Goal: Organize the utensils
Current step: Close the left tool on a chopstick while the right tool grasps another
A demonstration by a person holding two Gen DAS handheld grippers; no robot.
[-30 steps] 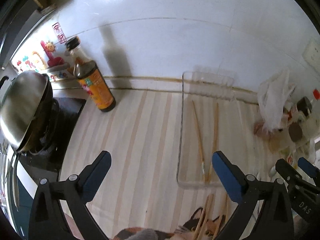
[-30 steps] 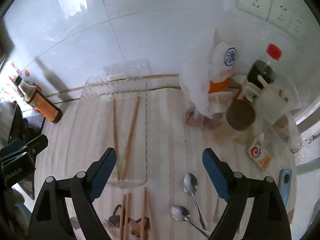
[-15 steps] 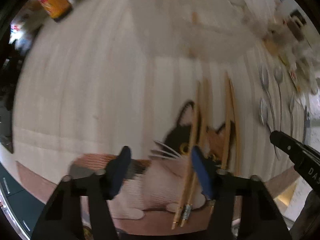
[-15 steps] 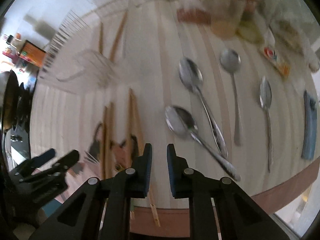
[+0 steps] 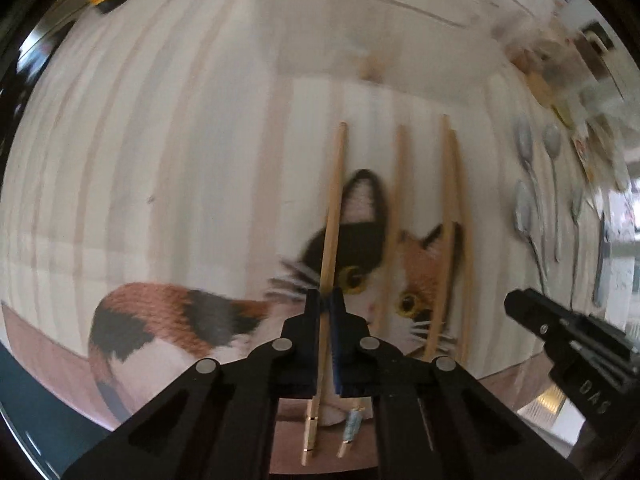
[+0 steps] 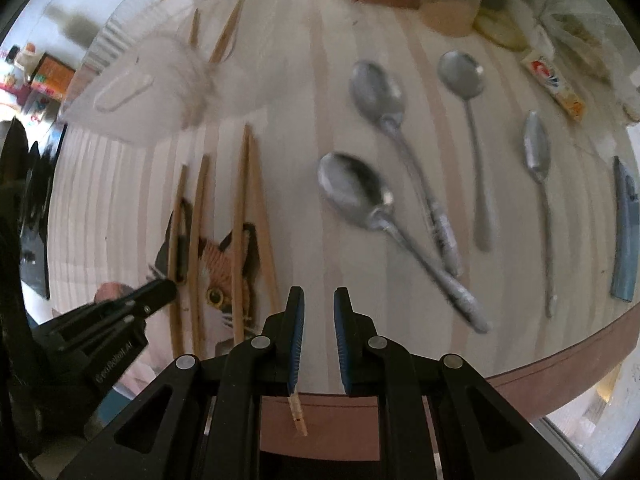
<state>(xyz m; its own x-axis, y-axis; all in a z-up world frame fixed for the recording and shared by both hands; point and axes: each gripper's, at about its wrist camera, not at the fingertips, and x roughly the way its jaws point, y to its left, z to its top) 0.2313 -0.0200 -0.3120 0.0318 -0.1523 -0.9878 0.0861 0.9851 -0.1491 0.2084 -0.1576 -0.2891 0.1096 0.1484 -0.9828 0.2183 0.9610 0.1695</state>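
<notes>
**Leftmost chopstick pinched over cat mat**

At lower centre of the left wrist view, the left gripper is pressed together on the leftmost chopstick, which lies over the cat mat. In the right wrist view, the right gripper is held slightly parted, one chopstick end passing under its left finger. Beyond it, spoons are spread at right, and the clear tray is seen blurred at upper left.

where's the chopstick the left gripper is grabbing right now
In the left wrist view, the chopstick is leftmost of four on the cat mat, pinched between the left gripper pads.
</notes>
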